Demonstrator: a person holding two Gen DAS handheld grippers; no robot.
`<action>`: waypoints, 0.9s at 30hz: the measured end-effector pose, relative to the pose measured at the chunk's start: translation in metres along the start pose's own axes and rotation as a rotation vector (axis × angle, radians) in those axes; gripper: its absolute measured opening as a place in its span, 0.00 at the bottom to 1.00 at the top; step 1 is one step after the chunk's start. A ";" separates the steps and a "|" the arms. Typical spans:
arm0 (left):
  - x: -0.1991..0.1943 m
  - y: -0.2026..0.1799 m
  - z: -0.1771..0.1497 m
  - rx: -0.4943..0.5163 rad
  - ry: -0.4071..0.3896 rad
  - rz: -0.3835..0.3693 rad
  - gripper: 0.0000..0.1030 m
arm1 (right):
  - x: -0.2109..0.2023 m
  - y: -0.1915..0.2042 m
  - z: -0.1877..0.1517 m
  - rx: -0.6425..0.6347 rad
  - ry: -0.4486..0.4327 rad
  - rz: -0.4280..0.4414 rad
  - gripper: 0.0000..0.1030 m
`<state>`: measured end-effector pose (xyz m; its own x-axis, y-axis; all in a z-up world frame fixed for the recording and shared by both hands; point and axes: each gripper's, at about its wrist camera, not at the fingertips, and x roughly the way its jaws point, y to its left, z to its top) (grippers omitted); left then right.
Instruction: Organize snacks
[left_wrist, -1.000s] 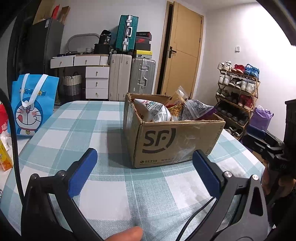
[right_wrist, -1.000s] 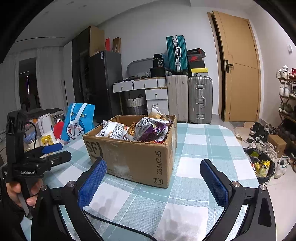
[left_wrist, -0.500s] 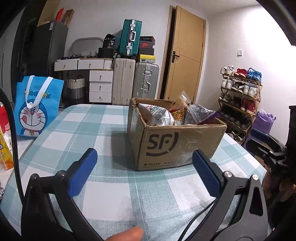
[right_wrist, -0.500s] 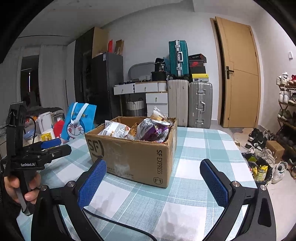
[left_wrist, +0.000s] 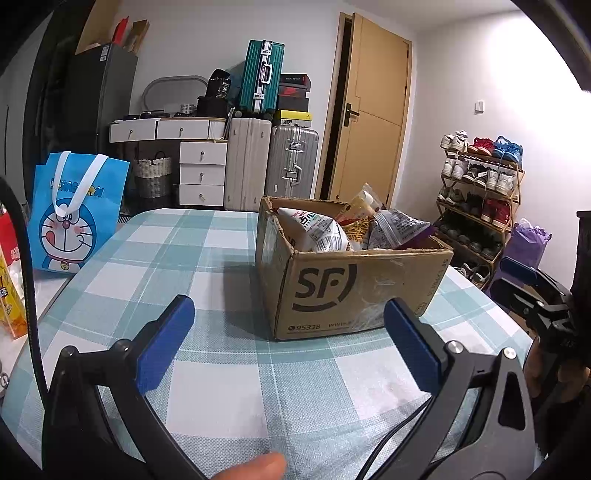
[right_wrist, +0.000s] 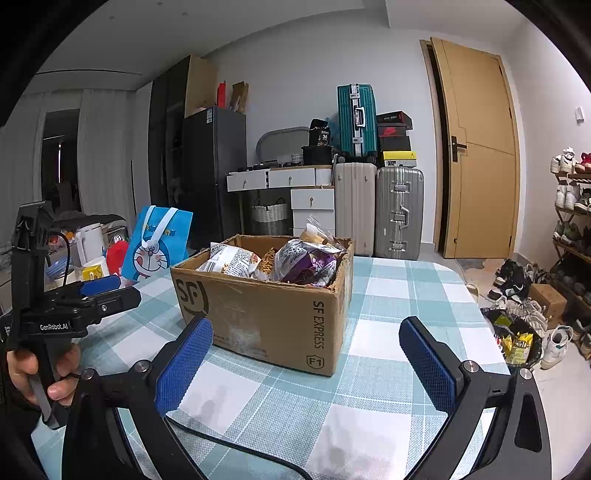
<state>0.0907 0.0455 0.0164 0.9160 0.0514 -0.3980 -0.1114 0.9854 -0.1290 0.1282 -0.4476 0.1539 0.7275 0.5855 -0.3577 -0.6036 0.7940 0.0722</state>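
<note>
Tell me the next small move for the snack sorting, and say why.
Probably bring the right hand-held gripper forward and up over the cardboard box toward the purple snack bag. Both grippers are open and empty, short of the box, and the snacks are all inside it.

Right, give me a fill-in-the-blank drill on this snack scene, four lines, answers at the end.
1. The snack bags sit inside a ____ box.
2. The box stands on a table with a ____ cloth.
3. Both the left hand-held gripper and the right hand-held gripper have their jaws ____.
4. The blue bag beside the table shows a cartoon ____.

Missing words: cardboard; checked; open; cat
</note>
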 end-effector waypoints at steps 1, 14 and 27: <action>0.000 0.000 0.000 0.000 0.000 0.001 0.99 | 0.000 -0.001 0.000 0.001 0.000 0.000 1.00; 0.001 0.001 0.000 -0.001 -0.005 0.001 0.99 | 0.000 -0.001 0.000 0.002 0.000 0.000 1.00; 0.000 0.001 -0.001 -0.001 -0.006 0.004 0.99 | 0.000 -0.001 0.000 0.002 0.001 0.001 1.00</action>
<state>0.0901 0.0465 0.0156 0.9178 0.0565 -0.3930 -0.1157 0.9849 -0.1287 0.1292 -0.4484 0.1538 0.7269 0.5859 -0.3583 -0.6033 0.7940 0.0744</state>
